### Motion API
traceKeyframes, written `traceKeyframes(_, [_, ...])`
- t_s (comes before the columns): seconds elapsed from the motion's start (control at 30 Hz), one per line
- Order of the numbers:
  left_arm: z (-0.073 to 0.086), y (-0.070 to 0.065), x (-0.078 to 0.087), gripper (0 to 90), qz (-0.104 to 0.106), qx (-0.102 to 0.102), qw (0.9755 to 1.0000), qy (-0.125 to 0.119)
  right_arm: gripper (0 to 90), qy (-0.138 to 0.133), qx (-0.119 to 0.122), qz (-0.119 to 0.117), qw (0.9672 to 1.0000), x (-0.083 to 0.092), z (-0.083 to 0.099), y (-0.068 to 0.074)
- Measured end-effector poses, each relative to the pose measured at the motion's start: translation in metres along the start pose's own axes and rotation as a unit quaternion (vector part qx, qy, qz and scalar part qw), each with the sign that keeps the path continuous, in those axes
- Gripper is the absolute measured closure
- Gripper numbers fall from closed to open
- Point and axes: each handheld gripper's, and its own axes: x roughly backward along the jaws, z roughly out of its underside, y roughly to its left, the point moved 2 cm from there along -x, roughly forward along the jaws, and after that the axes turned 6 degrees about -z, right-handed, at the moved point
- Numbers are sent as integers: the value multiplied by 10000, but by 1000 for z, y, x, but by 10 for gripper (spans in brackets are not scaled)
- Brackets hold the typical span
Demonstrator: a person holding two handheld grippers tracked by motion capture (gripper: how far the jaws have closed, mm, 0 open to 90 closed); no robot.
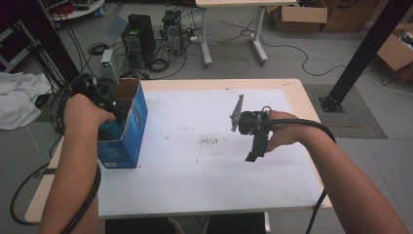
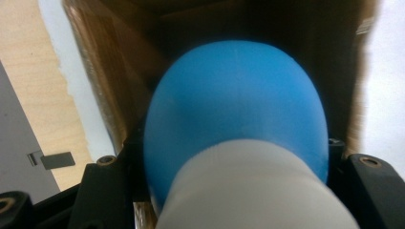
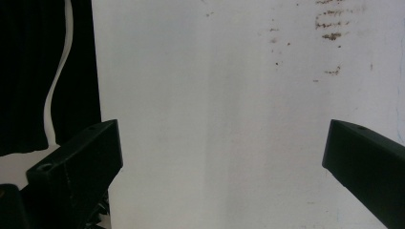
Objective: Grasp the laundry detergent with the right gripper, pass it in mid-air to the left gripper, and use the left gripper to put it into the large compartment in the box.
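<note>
Bare forearms, no sleeves. Black left gripper point(image 1: 104, 105) with chunky jaw blocks, brass-ringed screw holes near the base. Black right gripper point(image 1: 252, 155) too, flat squared-off jaws, grey three-cornered plate up top with a few small holes. Thick black cable trailing along each arm.

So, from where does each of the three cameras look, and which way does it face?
High view: above the person's side, facing forward and down on the table; both forearms, left tongs in the blue box, right tongs.
Left gripper view: on the left tongs, facing into the box; a blue-and-white object between its jaws.
Right gripper view: facing down on the table; open jaws.
Shared: the white table surface.
</note>
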Motion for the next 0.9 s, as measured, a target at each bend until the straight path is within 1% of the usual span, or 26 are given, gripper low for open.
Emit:
traceKeyframes(0.07, [0, 0, -5, 389, 14, 5, 10000, 26, 0, -4, 5, -8, 10000, -1, 1, -1])
traceKeyframes(0.23, [0, -2, -17, 388, 34, -79, 9999, 65, 0, -11, -22, -26, 10000, -3, 2, -1])
traceKeyframes(0.27, [0, -2, -18, 388, 42, -70, 10000, 20, 0, -1, -10, -31, 10000, -3, 2, -2])
traceKeyframes(0.3, [-1, -2, -17, 388, 46, -60, 10000, -19, 0, -5, 4, -28, 10000, -3, 2, -2])
traceKeyframes(0.33, [-1, -2, -17, 388, 43, -65, 10000, -14, 0, -2, -15, -30, 10000, -4, 2, -2])
traceKeyframes(0.37, [-1, -2, -18, 388, 36, -84, 9999, 48, 0, -6, -15, -35, 10000, -4, 2, -2])
traceKeyframes(0.47, [-1, -3, -18, 388, 14, -65, 10000, 40, 0, -10, 5, -30, 10000, -4, 2, -2])
traceKeyframes(0.57, [-2, -4, -18, 387, 6, -33, 10000, 1, 0, -28, -33, -39, 10000, -4, 2, -1])
traceKeyframes(0.67, [-2, -5, -18, 387, -11, -27, 10000, 20, 0, -29, -44, -44, 10000, -3, 3, -1])
traceKeyframes(0.9, [0, -5, -18, 383, 17, -16, 10000, -7, 0, -74, -80, -34, 9999, -2, 5, 0])
